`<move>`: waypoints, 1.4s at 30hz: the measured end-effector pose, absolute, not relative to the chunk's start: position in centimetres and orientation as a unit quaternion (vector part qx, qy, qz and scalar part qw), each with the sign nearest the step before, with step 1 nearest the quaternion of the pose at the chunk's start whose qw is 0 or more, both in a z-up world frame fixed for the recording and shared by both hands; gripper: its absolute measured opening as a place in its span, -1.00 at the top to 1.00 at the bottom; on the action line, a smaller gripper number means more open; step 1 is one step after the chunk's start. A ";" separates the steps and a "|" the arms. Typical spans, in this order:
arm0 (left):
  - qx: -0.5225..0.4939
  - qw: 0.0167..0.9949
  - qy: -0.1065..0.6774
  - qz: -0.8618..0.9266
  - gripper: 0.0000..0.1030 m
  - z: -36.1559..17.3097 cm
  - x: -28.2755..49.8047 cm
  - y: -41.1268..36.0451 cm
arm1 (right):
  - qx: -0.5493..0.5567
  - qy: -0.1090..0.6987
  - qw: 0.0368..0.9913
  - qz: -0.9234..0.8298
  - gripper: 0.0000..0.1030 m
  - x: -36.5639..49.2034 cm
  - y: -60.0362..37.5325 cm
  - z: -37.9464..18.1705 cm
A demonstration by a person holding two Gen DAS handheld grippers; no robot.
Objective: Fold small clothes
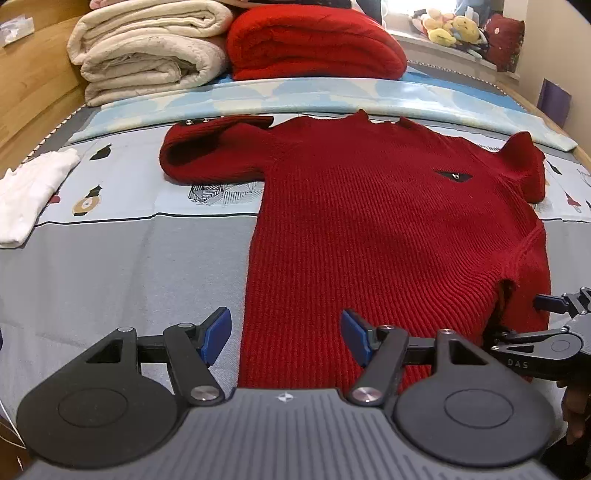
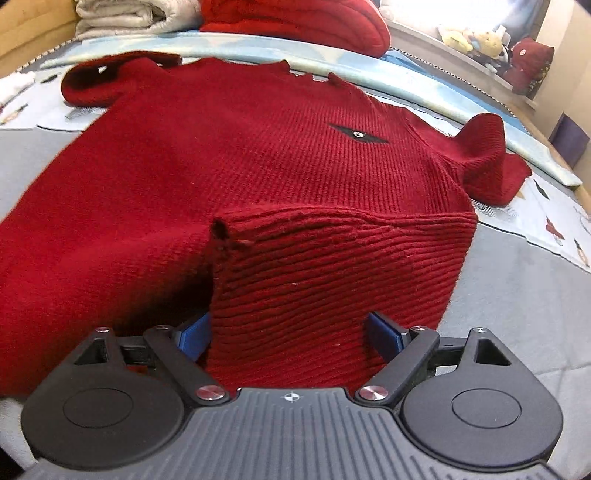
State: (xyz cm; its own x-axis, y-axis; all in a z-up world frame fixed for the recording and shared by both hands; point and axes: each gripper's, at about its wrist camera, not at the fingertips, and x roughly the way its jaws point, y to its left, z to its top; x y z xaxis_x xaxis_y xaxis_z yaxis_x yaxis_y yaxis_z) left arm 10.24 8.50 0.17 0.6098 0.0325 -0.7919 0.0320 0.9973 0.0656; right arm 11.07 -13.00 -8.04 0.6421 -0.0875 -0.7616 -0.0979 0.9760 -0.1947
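A dark red knit sweater (image 1: 384,229) lies front up on the bed, neck at the far side, both sleeves bunched beside the shoulders. My left gripper (image 1: 286,336) is open, its blue pads straddling the sweater's near left hem edge. My right gripper (image 2: 286,334) is open, with the lifted, folded-over near right hem corner (image 2: 332,266) lying between its blue pads. The right gripper also shows in the left wrist view (image 1: 554,332) at the sweater's right hem. The sweater fills most of the right wrist view (image 2: 184,147).
Folded cream blankets (image 1: 147,51) and a folded red blanket (image 1: 314,40) are stacked at the bed's far end. A white garment (image 1: 29,195) lies at the left. Plush toys (image 1: 454,27) sit on a far ledge. A wooden bed frame (image 1: 26,92) runs along the left.
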 end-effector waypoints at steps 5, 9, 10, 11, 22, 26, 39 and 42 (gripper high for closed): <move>0.032 0.898 0.438 0.007 -0.38 0.2 9.9 8.2 | -0.105 0.426 0.898 0.022 0.15 11.0 -14.6 -7.2; 0.026 0.899 0.437 -0.004 -0.38 0.3 9.9 7.8 | -0.086 0.433 0.896 0.040 0.64 10.7 -17.1 -5.3; 0.024 0.899 0.437 -0.007 -0.40 0.2 9.9 7.6 | -0.083 0.434 0.896 0.045 0.65 10.4 -18.3 -4.5; 0.023 0.899 0.437 -0.011 -0.43 0.2 10.0 7.4 | -0.083 0.436 0.895 0.049 0.67 10.4 -19.2 -3.8; 0.037 0.883 0.467 -0.040 -0.63 -0.9 10.8 3.8 | -0.004 0.484 0.873 0.053 0.71 7.7 -34.4 -1.1; 0.011 0.878 0.479 -0.005 -0.63 -1.3 11.6 5.3 | 0.066 0.500 0.853 0.135 0.37 7.1 -36.3 -2.5; -0.026 0.817 0.576 0.030 -0.60 -5.0 12.6 10.3 | 0.107 0.515 0.849 0.051 -0.34 11.2 -39.9 -5.8; -0.015 0.802 0.596 0.028 -0.51 -6.0 12.4 10.2 | 0.081 0.559 0.825 0.034 -0.34 11.7 -38.8 -7.8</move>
